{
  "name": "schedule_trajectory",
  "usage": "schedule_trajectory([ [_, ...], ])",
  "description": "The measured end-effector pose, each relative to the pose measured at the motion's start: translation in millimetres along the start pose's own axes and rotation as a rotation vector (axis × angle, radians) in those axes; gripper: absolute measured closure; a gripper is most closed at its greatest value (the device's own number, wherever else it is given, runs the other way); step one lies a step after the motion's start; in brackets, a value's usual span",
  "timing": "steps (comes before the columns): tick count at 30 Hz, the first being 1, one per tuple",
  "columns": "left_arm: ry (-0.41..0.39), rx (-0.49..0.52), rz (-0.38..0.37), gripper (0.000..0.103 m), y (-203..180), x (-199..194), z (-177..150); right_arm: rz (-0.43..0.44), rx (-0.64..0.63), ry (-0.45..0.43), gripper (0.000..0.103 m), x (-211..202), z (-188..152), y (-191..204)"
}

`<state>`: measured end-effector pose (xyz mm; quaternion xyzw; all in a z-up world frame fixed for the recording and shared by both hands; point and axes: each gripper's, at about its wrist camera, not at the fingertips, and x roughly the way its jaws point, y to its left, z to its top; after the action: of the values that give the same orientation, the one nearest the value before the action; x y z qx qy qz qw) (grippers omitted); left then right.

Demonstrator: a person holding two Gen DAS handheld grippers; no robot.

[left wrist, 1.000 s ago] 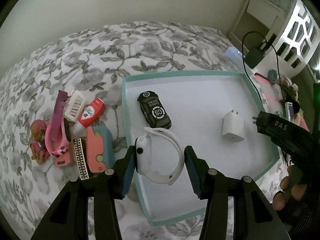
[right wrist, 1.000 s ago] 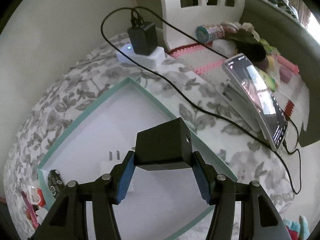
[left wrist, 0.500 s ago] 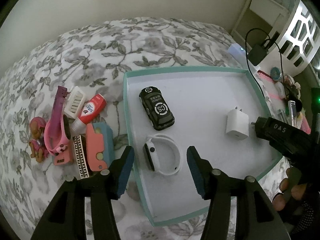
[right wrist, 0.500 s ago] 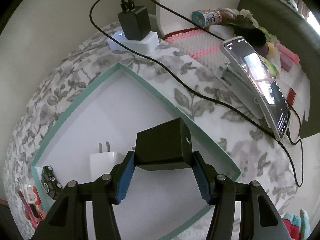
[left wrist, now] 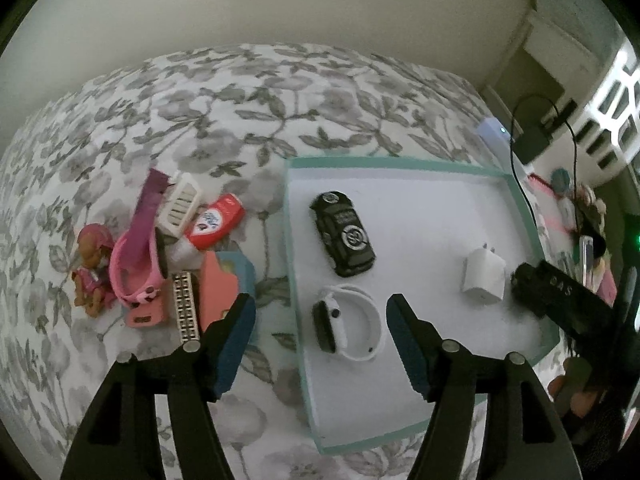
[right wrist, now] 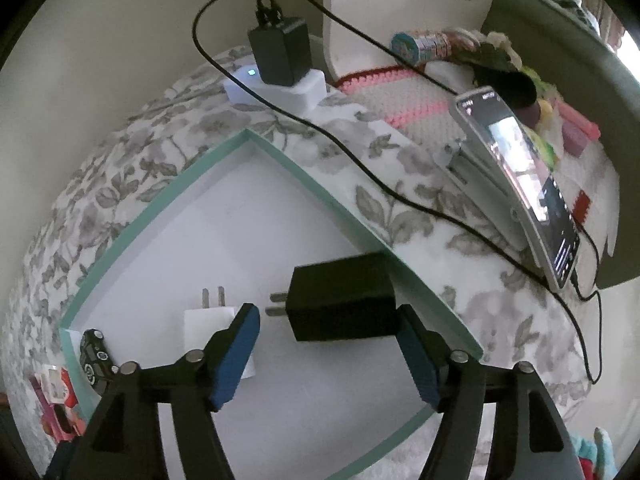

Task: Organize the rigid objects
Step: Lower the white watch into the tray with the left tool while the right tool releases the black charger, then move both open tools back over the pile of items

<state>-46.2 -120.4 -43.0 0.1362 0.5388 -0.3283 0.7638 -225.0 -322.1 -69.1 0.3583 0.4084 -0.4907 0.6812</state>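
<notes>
Both grippers (left wrist: 320, 340) (right wrist: 328, 354) released: watch (left wrist: 348, 326), seemingly charger (right wrist: 340, 298), now rest

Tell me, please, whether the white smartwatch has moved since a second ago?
Yes. The white smartwatch has dropped from between the left gripper's pads onto the tray floor, near the toy car; the jaws have just been opening.

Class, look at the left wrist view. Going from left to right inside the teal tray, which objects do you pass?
Inside the teal tray: white smartwatch → black toy car → white charger plug → black charger.
</notes>
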Motion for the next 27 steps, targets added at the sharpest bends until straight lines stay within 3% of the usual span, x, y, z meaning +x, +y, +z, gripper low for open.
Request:
schedule_trajectory([
  [1, -0.003, -0.013, 0.002, 0.016, 3, -1, 1, 0.003, -0.006, -0.007, 0.028, -1, 0, 1],
  [2, -0.009, -0.028, 0.004, 0.013, 7, -2, 2, 0.003, -0.012, -0.013, 0.027, -2, 0, 3],
  [5, -0.027, -0.067, 0.012, 0.013, 17, -7, 6, 0.011, -0.037, -0.033, 0.019, -5, 0, 8],
  [14, -0.083, -0.217, 0.105, 0.013, 67, -24, 12, 0.077, -0.220, -0.128, 0.018, -26, -9, 49],
  [19, -0.073, -0.318, 0.162, 0.013, 109, -31, 9, 0.199, -0.343, -0.135, 0.016, -38, -25, 83],
  [20, -0.077, -0.341, 0.178, 0.013, 118, -33, 8, 0.220, -0.366, -0.133, 0.007, -39, -28, 90],
  [22, -0.082, -0.392, 0.215, 0.013, 140, -39, 6, 0.265, -0.413, -0.137, 0.000, -44, -37, 103],
  [27, -0.074, -0.522, 0.266, 0.013, 189, -48, -6, 0.336, -0.530, -0.133, 0.000, -54, -60, 136],
])
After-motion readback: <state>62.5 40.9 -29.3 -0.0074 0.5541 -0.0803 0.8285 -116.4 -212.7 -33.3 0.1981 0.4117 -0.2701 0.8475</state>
